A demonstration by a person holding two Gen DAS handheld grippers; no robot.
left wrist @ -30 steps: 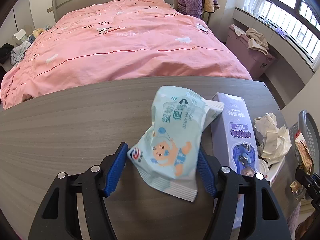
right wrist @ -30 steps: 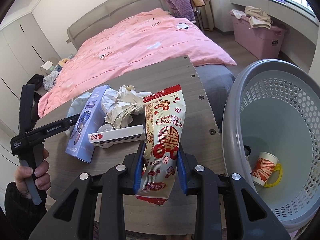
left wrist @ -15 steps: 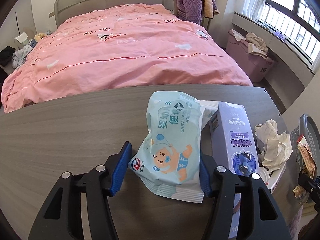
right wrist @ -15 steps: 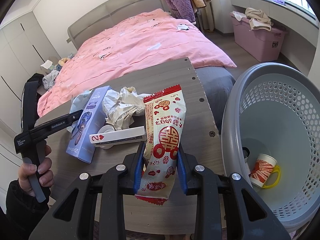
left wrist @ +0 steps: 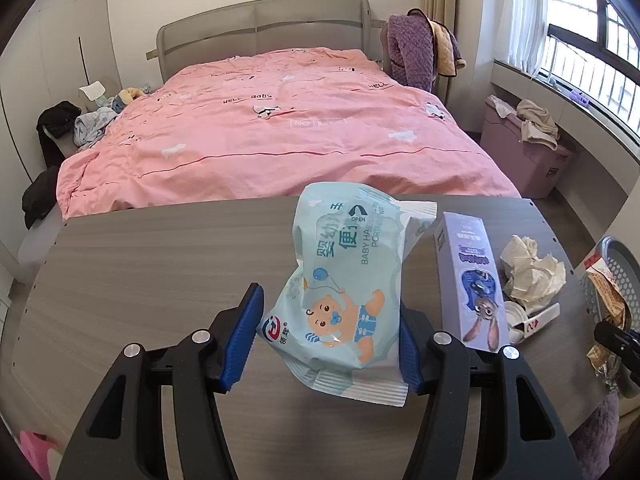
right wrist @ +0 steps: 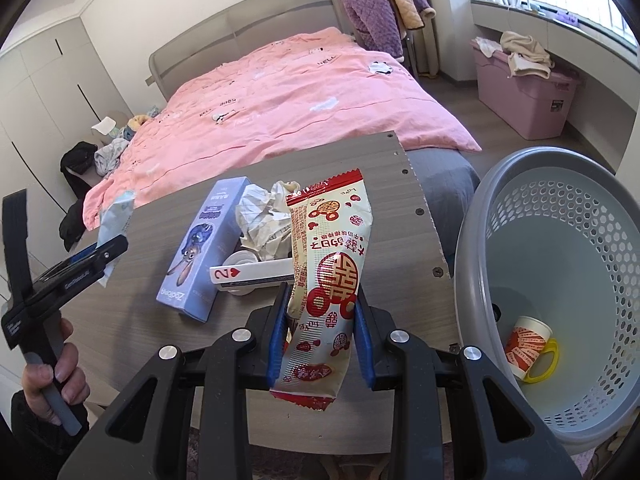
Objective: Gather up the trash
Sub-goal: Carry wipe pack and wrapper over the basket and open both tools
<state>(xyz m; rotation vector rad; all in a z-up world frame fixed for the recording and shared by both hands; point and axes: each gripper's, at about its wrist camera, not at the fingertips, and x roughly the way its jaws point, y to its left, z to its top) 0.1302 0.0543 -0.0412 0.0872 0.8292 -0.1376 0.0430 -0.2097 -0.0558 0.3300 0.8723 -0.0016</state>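
Observation:
My left gripper (left wrist: 326,340) is shut on a light blue baby wipes pack (left wrist: 344,280) and holds it above the wooden table (left wrist: 140,272). My right gripper (right wrist: 320,332) is shut on a red and white snack wrapper (right wrist: 330,276), held over the table's right end beside the grey laundry basket (right wrist: 532,208). A paper cup (right wrist: 528,344) lies in the basket. On the table lie a purple box (right wrist: 202,248), crumpled paper (right wrist: 264,220) and a playing card box (right wrist: 256,274) on a white lid.
A bed with a pink cover (left wrist: 280,128) stands behind the table. A pink storage bin (right wrist: 524,92) with clothes sits by the window. The left gripper and the hand holding it (right wrist: 60,280) show at the left of the right wrist view.
My left gripper has lifted and drawn back with the wipes pack, so more of the table and bed shows. My right gripper has held almost still with the wrapper.

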